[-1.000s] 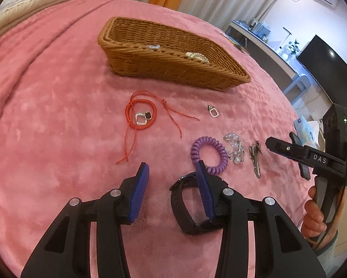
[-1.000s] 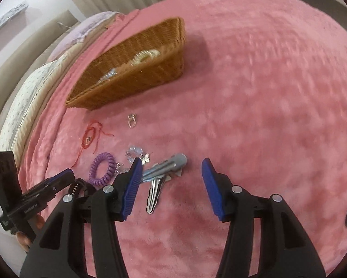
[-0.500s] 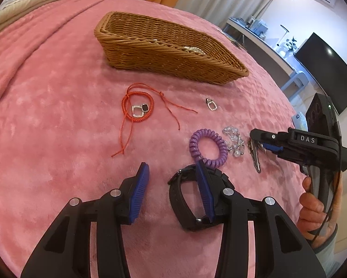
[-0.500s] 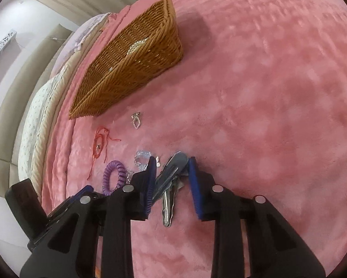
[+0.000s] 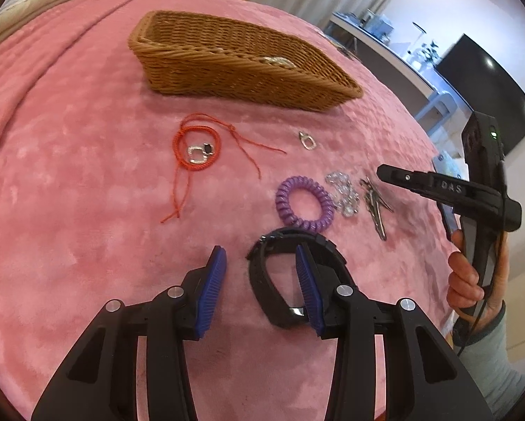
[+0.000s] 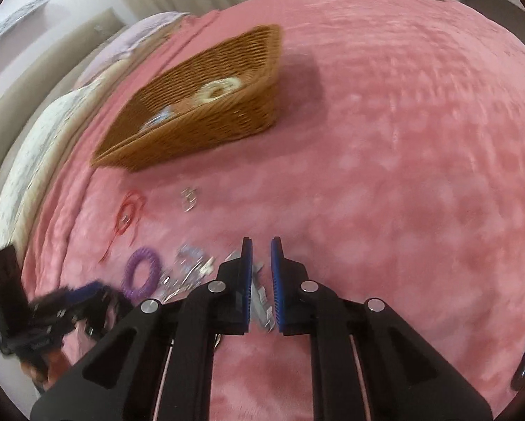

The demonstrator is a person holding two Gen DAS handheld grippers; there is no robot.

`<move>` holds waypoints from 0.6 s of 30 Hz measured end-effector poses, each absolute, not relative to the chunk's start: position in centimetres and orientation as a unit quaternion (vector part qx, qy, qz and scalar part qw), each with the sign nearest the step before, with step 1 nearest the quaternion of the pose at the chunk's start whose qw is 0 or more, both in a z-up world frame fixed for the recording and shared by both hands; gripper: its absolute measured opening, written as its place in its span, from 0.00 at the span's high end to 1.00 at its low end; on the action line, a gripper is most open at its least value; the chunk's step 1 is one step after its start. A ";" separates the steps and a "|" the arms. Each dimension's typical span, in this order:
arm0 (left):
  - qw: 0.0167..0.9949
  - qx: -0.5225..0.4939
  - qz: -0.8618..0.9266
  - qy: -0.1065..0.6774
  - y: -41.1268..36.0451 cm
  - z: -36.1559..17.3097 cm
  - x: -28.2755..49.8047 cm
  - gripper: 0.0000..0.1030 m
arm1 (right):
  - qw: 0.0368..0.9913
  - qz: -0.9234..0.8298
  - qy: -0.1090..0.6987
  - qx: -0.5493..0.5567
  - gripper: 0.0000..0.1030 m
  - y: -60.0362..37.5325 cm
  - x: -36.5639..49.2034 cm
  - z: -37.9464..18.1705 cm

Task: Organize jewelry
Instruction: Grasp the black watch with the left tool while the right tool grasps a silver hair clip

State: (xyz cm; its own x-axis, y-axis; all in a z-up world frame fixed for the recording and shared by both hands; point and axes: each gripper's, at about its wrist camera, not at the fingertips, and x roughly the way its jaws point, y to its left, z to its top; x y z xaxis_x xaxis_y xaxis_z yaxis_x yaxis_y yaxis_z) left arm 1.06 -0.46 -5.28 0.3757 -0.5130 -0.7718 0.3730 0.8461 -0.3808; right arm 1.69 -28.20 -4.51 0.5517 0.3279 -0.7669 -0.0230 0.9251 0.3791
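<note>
My right hand-held gripper (image 6: 261,280) has just been closing, its blue pads now clamped on the silver metal hair clips (image 6: 260,303). My left hand-held gripper (image 5: 260,280) stands apart over the black watch (image 5: 280,280). The brown wicker basket (image 5: 241,66) sits at twelve o'clock on the pink bed (image 5: 87,175).

black plastic left gripper (image 5: 260,273), blue ribbed pads (image 5: 211,282), silver screws; right gripper (image 6: 261,279) stamped "DAS", green LED, grey sleeve (image 5: 490,358)

One basket (image 5: 227,66), two tools (image 5: 259,273)
</note>
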 end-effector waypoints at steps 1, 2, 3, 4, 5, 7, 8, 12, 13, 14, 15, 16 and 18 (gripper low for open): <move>0.826 -0.067 -0.266 0.492 -0.7 -5.5 1.2 0.62 | 0.868 0.106 0.460 0.153 0.88 -27.8 1.3 -4.3; 0.826 -0.063 -0.263 0.494 -0.9 -5.6 1.3 0.62 | 0.871 0.107 0.457 0.143 0.86 -27.4 1.1 -4.1; 0.827 -0.058 -0.260 0.496 -1.2 -5.6 1.3 0.62 | 0.874 0.108 0.455 0.132 0.85 -27.2 0.8 -4.0; 0.828 -0.051 -0.257 0.496 -1.4 -5.7 1.3 0.62 | 0.877 0.108 0.455 0.114 0.85 -27.0 0.4 -3.9; 0.830 -0.044 -0.256 0.494 -1.6 -5.7 1.1 0.62 | 0.877 0.109 0.455 0.105 0.85 -26.9 0.1 -3.9; 0.830 -0.040 -0.257 0.493 -1.6 -5.6 1.0 0.62 | 0.879 0.107 0.458 0.080 0.85 -26.9 -0.3 -4.0; 0.829 -0.042 -0.258 0.494 -1.5 -5.6 1.0 0.62 | 0.879 0.105 0.459 0.070 0.85 -26.9 -0.6 -4.1; 0.827 -0.048 -0.259 0.497 -1.3 -5.8 1.0 0.62 | 0.878 0.102 0.467 0.037 0.78 -26.9 -1.1 -5.2; 0.827 -0.047 -0.258 0.497 -1.3 -5.8 1.0 0.62 | 0.879 0.105 0.464 0.028 0.77 -26.7 -1.2 -5.2; 0.827 -0.046 -0.258 0.498 -1.3 -5.8 0.9 0.62 | 0.880 0.107 0.463 0.023 0.75 -26.6 -1.2 -5.1; 0.827 -0.045 -0.258 0.498 -1.2 -5.8 0.9 0.62 | 0.880 0.111 0.461 0.018 0.73 -26.5 -1.3 -5.0; 0.827 -0.045 -0.258 0.499 -1.2 -5.7 0.9 0.62 | 0.880 0.120 0.460 0.015 0.71 -26.3 -1.4 -4.9; 0.825 -0.048 -0.258 0.501 -1.0 -5.7 0.9 0.62 | 0.881 0.124 0.456 0.007 0.68 -26.0 -1.5 -4.7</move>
